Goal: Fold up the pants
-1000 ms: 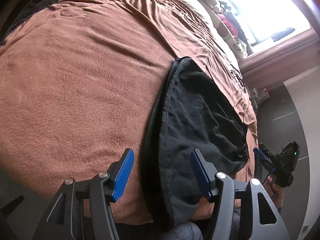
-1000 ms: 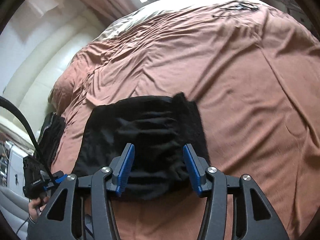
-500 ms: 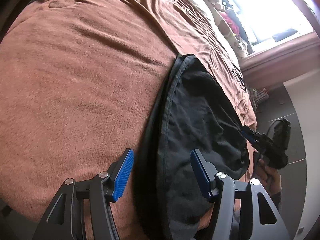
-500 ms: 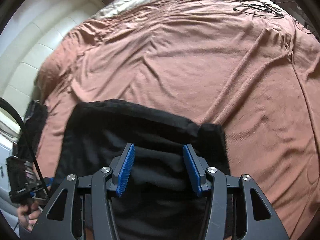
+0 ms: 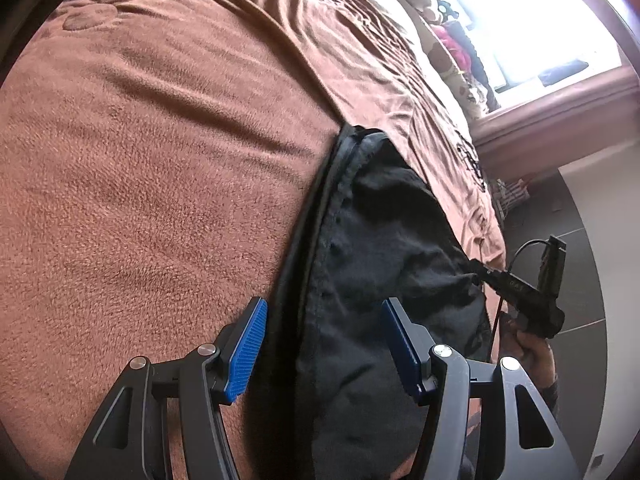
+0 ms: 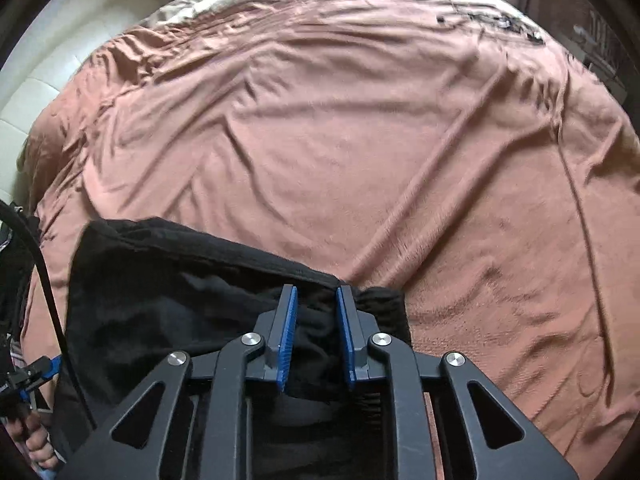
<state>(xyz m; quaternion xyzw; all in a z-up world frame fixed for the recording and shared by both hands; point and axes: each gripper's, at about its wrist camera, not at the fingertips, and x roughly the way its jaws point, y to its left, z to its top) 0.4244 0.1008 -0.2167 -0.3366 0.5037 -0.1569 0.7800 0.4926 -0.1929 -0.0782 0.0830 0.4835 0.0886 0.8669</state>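
while right tongs [image 6: 316, 336] half-close around bunched pants [image 6: 168, 304], thin bite may slip; left tongs [image 5: 324, 344] wide open, empty.

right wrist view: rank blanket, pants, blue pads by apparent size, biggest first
1. Blanket: fills most of the frame.
2. Pants: dark patch at lower left, partly hidden behind the right tongs.
3. Blue pads: smallest, though nearest the camera, so they look bigger than they are. The two pads look alike in size.
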